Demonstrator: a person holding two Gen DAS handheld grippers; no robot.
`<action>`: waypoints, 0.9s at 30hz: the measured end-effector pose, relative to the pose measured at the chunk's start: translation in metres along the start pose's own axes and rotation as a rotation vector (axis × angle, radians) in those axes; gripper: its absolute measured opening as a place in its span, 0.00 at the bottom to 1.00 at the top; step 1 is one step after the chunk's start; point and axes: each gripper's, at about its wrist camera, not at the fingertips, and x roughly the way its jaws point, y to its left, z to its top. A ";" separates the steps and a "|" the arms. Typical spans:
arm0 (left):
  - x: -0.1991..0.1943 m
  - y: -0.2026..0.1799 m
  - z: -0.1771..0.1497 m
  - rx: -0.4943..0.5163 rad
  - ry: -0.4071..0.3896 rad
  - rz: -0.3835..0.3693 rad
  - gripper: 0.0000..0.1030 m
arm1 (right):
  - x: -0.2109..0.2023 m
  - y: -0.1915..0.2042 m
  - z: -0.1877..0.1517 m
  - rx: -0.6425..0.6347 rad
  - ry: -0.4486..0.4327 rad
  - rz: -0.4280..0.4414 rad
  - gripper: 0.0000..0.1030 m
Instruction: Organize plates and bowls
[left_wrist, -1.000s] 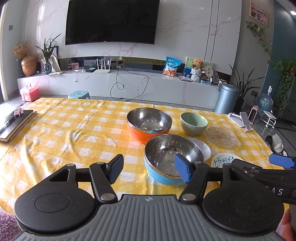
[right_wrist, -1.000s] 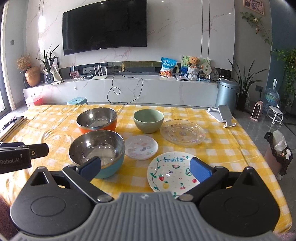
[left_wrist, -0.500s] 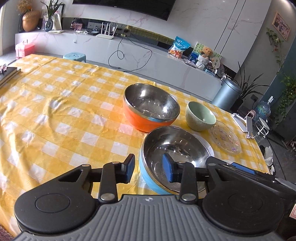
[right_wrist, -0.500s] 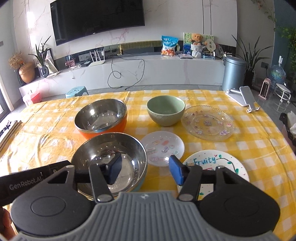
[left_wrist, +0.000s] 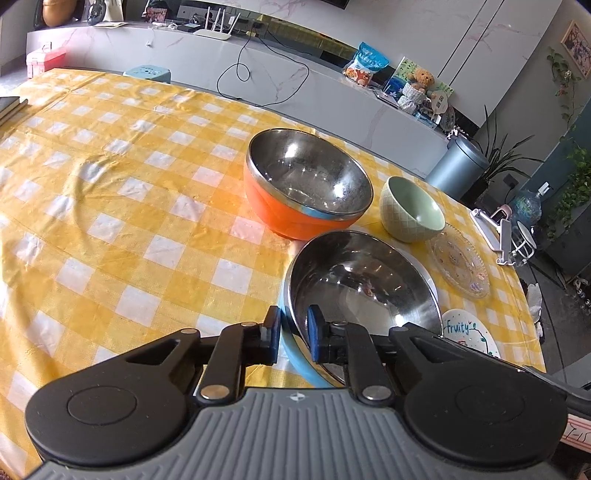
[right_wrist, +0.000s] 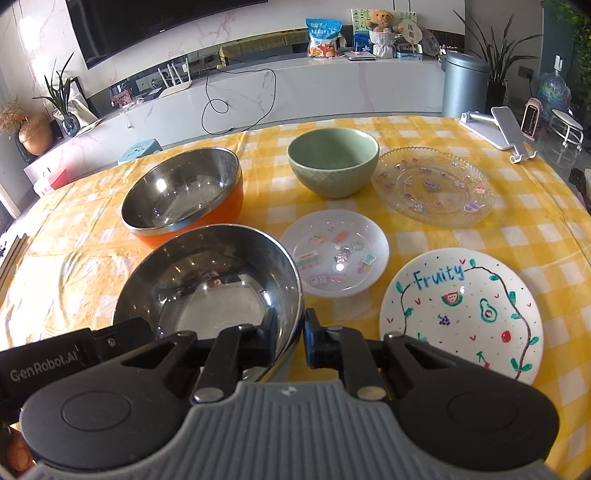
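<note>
A steel bowl with a blue outside (left_wrist: 362, 288) (right_wrist: 207, 280) stands near the table's front edge. My left gripper (left_wrist: 294, 334) is shut on its left rim, one pad inside and one outside. My right gripper (right_wrist: 290, 338) is shut on its right rim the same way. Behind it stands a steel bowl with an orange outside (left_wrist: 306, 184) (right_wrist: 184, 195). A green ceramic bowl (left_wrist: 412, 208) (right_wrist: 332, 162) stands further right. A small white sticker plate (right_wrist: 334, 253), a clear glass plate (right_wrist: 432, 184) (left_wrist: 460, 264) and a white "Fruity" plate (right_wrist: 461, 310) (left_wrist: 469, 334) lie to the right.
The table carries a yellow checked cloth (left_wrist: 129, 192). A white phone stand (right_wrist: 495, 127) sits at its far right corner. Books (left_wrist: 9, 105) lie at the far left edge. A grey bin (right_wrist: 463, 83) and a TV bench stand behind the table.
Both grippers have moved down and forward onto the blue bowl and closed on its rim, left on the left side, right on the right side. The bowl looks slightly tilted now.
</note>
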 end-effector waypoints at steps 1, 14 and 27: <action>-0.001 0.000 0.000 0.001 0.005 0.003 0.15 | 0.000 0.000 0.000 0.004 0.000 0.001 0.11; -0.062 -0.010 -0.019 0.041 -0.018 0.046 0.15 | -0.052 -0.003 -0.017 0.043 0.010 0.080 0.10; -0.107 -0.005 -0.063 0.043 -0.004 0.066 0.15 | -0.109 -0.006 -0.070 0.061 0.050 0.128 0.11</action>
